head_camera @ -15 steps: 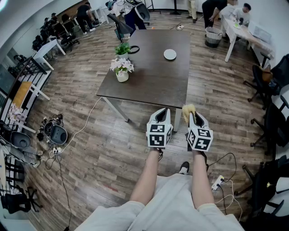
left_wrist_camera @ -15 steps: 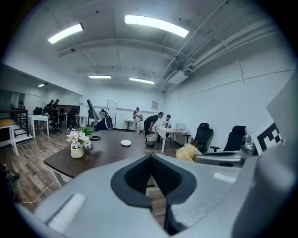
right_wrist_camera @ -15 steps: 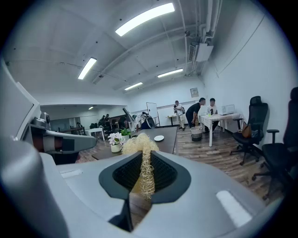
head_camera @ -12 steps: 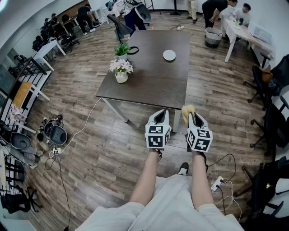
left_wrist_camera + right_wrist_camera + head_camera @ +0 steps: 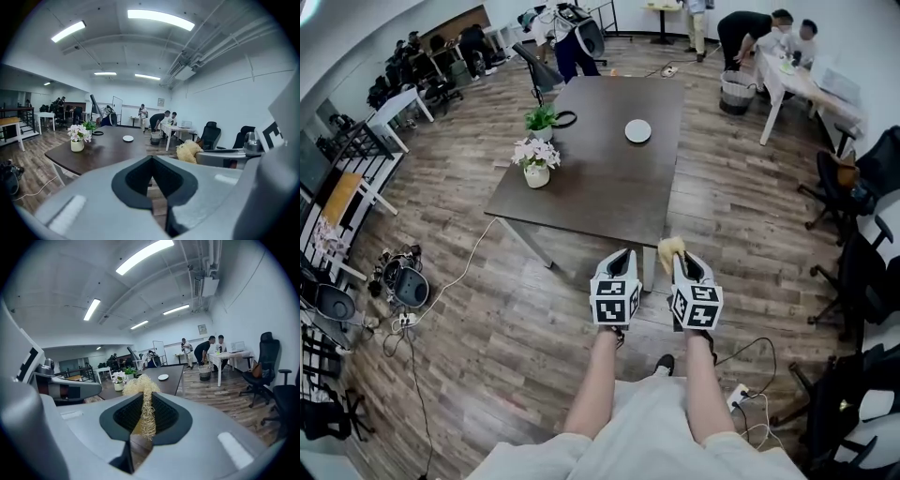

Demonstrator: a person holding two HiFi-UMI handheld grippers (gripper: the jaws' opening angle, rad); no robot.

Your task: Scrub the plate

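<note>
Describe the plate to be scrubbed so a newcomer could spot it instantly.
Find the dark table in the middle of the room. On its far half lies the plate: small, round, white and flat, away from the flower pot and green plant along the left edge.

On the tabletop (image 5: 609, 187), the plate (image 5: 637, 130) is too small for you to judge its surface; the jaws of your right gripper (image 5: 684, 266) hide the lower part of the scrubber (image 5: 669, 248).

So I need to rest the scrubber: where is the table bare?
The near half of the table is bare, from the flower pot to the right edge. Left edge is crowded: pot, then green plant. The plate sits alone beyond.
</note>
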